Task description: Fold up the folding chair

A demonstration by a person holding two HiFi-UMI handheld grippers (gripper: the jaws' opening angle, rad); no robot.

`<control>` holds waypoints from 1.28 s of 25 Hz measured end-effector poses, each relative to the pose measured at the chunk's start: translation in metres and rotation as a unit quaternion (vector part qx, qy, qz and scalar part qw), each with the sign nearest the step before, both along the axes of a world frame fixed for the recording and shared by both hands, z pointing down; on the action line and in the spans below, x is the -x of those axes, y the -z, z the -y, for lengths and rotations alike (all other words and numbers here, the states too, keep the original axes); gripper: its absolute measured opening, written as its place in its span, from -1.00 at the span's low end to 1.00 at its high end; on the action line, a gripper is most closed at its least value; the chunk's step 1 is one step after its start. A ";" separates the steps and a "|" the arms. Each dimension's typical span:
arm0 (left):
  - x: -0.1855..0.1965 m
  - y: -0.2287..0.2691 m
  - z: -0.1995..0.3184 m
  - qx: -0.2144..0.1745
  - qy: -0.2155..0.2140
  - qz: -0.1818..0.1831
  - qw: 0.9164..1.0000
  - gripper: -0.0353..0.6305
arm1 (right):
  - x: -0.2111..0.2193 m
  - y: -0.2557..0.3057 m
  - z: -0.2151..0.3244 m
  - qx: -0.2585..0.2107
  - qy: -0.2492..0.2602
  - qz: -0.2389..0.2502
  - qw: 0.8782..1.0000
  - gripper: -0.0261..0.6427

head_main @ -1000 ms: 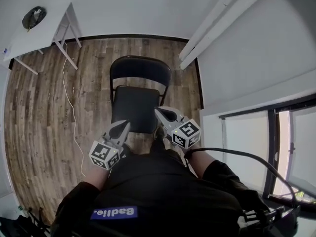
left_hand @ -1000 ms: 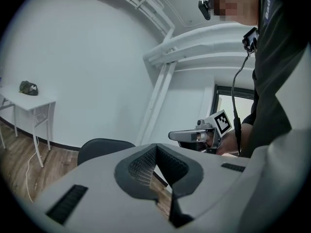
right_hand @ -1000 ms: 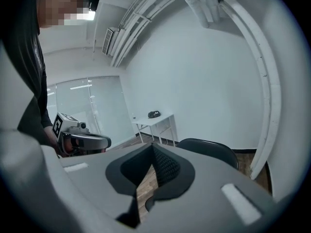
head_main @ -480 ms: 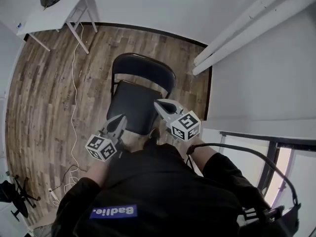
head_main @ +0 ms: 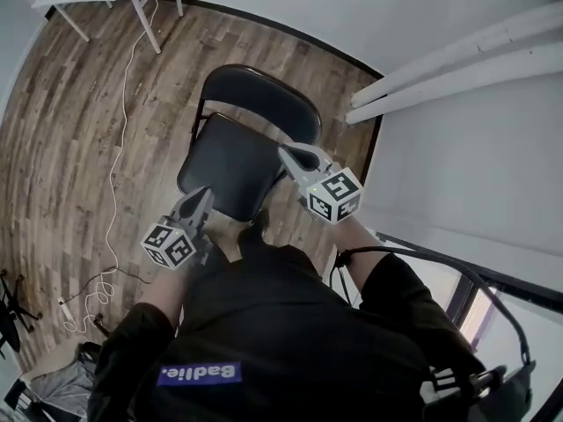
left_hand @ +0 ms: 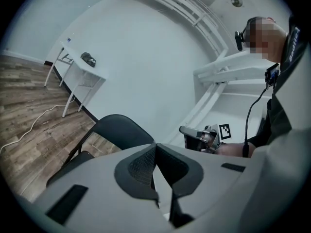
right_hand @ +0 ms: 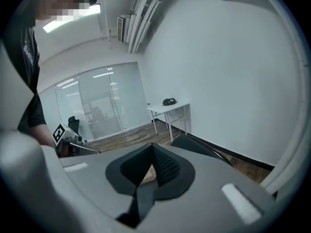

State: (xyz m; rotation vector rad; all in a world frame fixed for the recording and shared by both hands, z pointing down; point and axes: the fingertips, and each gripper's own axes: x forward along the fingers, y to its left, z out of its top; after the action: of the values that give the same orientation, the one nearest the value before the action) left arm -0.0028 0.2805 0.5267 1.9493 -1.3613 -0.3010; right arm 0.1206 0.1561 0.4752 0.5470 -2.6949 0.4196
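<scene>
Both grippers have sunk closer to the black folding chair (head_main: 230, 161), which is still unfolded on the brown wood-plank floor (head_main: 88, 130) before the person. The left gripper (head_main: 202, 194) by the seat's front edge and the right gripper (head_main: 285, 151) at its right edge both have fingers closed and empty. The seat is a smooth, rounded-square pad, and the backrest is curved, on thin tubes.

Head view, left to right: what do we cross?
white cable → left gripper → right gripper → white wall pipes. The chair is left out because it overlaps both grippers.
</scene>
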 end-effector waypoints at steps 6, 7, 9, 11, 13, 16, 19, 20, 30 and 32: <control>0.030 -0.038 -0.006 0.025 0.008 -0.018 0.999 -0.88 | 0.022 -0.020 0.017 -0.001 -0.008 -0.026 1.000 -0.92; 0.035 -0.044 -0.006 0.029 0.009 -0.020 0.999 -0.88 | 0.024 -0.023 0.021 -0.003 -0.011 -0.031 0.999 -0.92; 0.043 -0.056 -0.006 0.037 0.007 -0.017 0.999 -0.88 | 0.026 -0.027 0.031 -0.007 -0.014 -0.041 0.999 -0.92; 0.050 -0.066 -0.004 0.044 0.002 -0.011 0.999 -0.88 | 0.027 -0.030 0.041 -0.011 -0.017 -0.049 0.999 -0.91; 0.057 -0.075 -0.002 0.049 -0.002 -0.010 0.999 -0.88 | 0.029 -0.033 0.051 -0.013 -0.019 -0.059 0.998 -0.91; 0.063 -0.087 -0.001 0.056 -0.005 -0.019 0.998 -0.88 | 0.030 -0.038 0.063 -0.015 -0.018 -0.078 0.997 -0.90; 0.065 -0.104 0.000 0.065 -0.006 -0.029 0.997 -0.88 | 0.030 -0.047 0.076 -0.016 -0.014 -0.097 0.995 -0.88; 0.065 -0.111 0.001 0.070 -0.006 -0.032 0.997 -0.88 | 0.028 -0.051 0.080 -0.017 -0.013 -0.104 0.994 -0.87; 0.066 -0.197 -0.004 0.120 0.013 -0.068 0.990 -0.67 | 0.019 -0.089 0.122 -0.020 -0.001 -0.172 0.985 -0.69; 0.072 -0.223 -0.008 0.135 0.019 -0.069 0.988 -0.64 | 0.018 -0.096 0.133 -0.024 0.003 -0.187 0.982 -0.65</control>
State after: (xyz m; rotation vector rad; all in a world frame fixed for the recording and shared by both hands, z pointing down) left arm -0.0750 0.2881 0.7492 1.6509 -1.2803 -0.2503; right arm 0.1030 0.0235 0.5715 0.5669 -2.3495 0.2222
